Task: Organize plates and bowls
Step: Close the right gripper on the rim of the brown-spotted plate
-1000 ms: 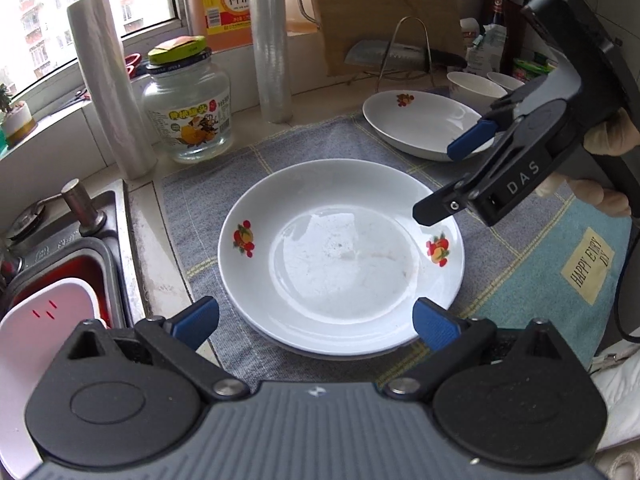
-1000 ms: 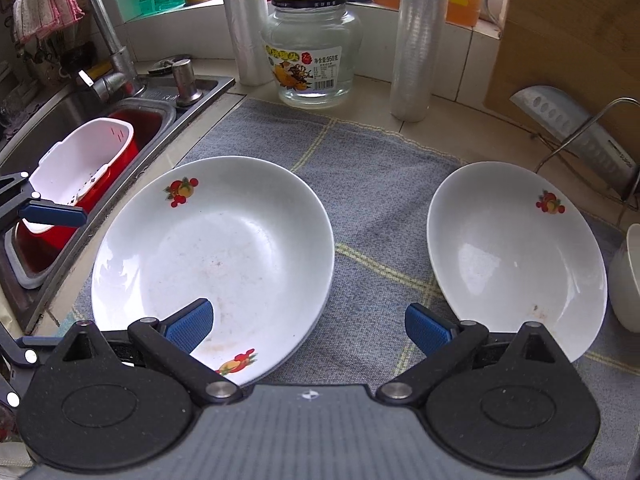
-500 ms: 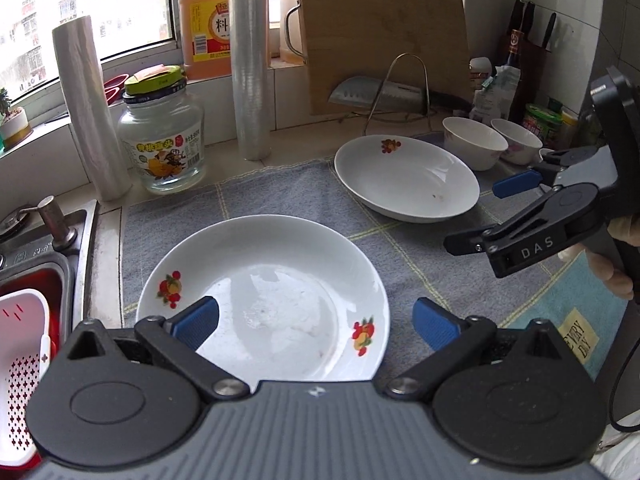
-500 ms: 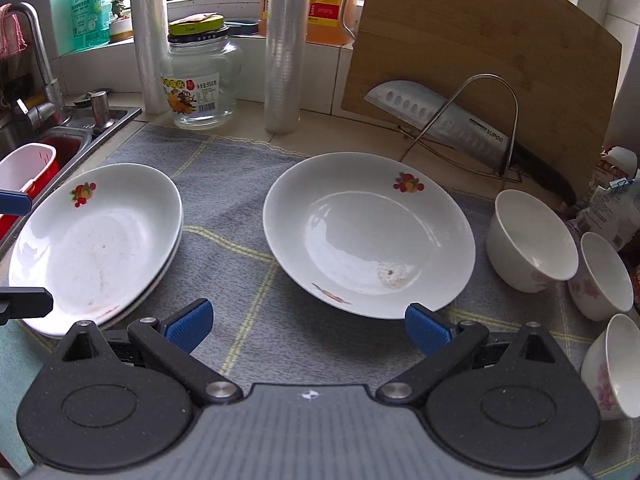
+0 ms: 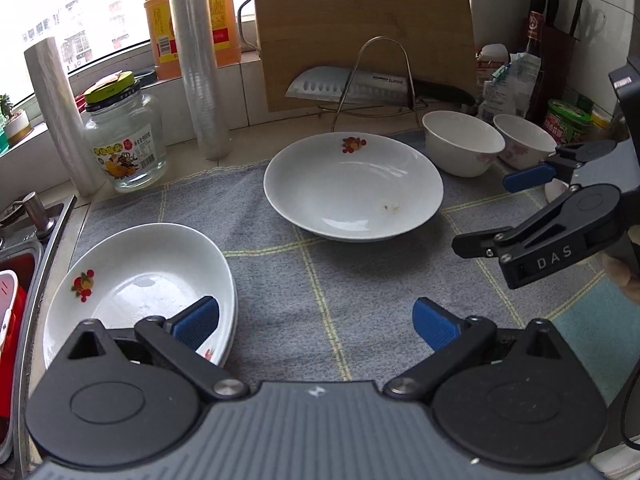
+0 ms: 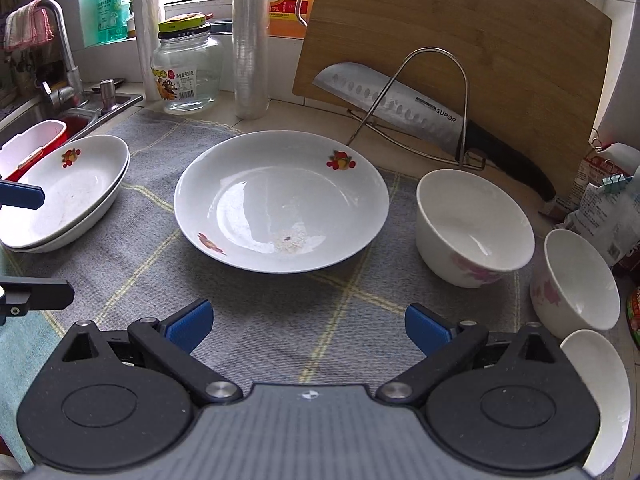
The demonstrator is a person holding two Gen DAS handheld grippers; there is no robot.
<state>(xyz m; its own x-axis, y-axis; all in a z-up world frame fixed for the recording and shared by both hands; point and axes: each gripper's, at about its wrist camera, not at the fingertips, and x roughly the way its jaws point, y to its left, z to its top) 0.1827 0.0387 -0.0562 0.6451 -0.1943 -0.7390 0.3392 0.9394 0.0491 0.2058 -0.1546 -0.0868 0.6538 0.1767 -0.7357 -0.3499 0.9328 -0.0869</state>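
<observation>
A single white plate with fruit prints lies in the middle of the grey mat, straight ahead of my open right gripper. The same plate shows in the left wrist view, beyond my open left gripper. A stack of two matching plates sits at the mat's left end, by the left finger. Three white bowls stand at the right. Both grippers hold nothing. In the left wrist view the right gripper hovers at the right.
A cleaver rests on a wire stand in front of a wooden board. A glass jar, film rolls and an oil jug stand at the back. The sink with a white basket lies left. Packets and bottles crowd the far right.
Both grippers have swung right, from over the stacked plates toward the single plate and the bowls. Both have stayed open. No dish has moved.
</observation>
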